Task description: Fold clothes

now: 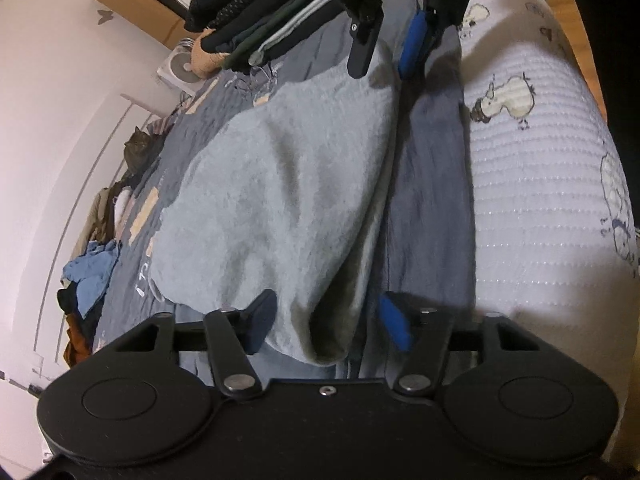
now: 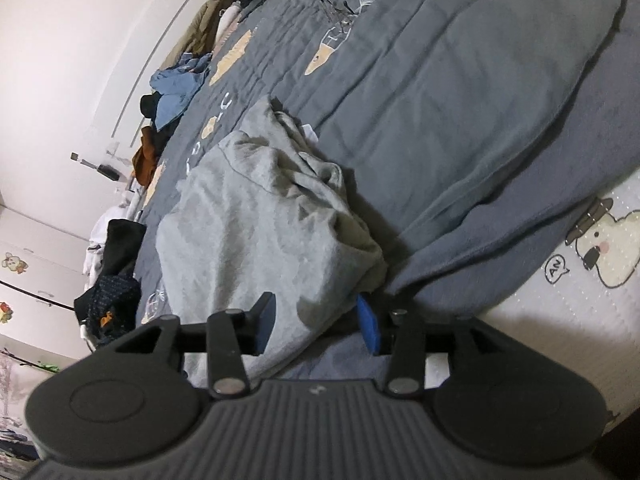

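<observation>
So there's a light grey sweatshirt lying bunched up on a dark grey quilt that covers most of the bed, with a white mattress pad printed with cartoon sheep showing on the right. No baskets or bins anywhere, just loose heaps: a blue and dark clothes pile along the far left edge by the wall, and another dark pile nearer.

The left gripper has its jaws apart, with the near corner of the sweatshirt sitting between them but not pinched. The right gripper is the same deal: jaws apart, grey fabric between them, pads not pressing. It also pokes into the left wrist view up top, half cut off by the frame, with a stack of dark folded clothes behind it. What the small dark thing by the far wall is, can't tell.
</observation>
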A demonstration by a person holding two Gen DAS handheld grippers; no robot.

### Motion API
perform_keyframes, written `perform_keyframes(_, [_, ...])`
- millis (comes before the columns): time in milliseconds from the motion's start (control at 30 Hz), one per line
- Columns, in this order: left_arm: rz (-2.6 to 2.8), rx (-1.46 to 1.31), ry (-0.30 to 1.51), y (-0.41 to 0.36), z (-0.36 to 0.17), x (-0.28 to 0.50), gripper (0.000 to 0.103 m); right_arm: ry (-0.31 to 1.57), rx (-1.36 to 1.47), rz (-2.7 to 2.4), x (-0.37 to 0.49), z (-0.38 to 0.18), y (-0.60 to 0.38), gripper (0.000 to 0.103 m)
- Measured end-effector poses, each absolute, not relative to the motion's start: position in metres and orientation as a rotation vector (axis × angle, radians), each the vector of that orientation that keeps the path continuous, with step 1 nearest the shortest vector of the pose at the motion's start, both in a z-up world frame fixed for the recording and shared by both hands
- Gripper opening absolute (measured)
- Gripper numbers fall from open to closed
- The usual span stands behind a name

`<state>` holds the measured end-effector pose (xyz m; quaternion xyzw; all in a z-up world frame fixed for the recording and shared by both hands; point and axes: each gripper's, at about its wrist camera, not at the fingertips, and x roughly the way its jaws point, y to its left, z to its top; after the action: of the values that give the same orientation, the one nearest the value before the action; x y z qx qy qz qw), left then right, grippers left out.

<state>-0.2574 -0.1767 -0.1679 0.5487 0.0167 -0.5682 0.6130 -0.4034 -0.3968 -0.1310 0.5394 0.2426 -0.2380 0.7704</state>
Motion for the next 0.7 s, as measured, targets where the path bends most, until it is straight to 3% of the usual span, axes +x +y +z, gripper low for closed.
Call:
perform_keyframes(100, [-1.291,1.232,0.053,-0.178,-0.162,-0.251,0.033,0.524,1.177,-0.522,-0.401,-0.135,-0.398,0.044])
perform_keyframes(200, [-1.274,1.188,0.057,-0.179,-0.154,-0.247,0.031,0.504,1.194,-0.524,-0.401,-0.136,-0.399,0.044])
perform_keyframes(700, [-1.249,1.296,0.025,-0.180,-0.173,-0.254,0.031,0.461,1.239,-0.521,-0.393,-0.145,-0.400,0.050])
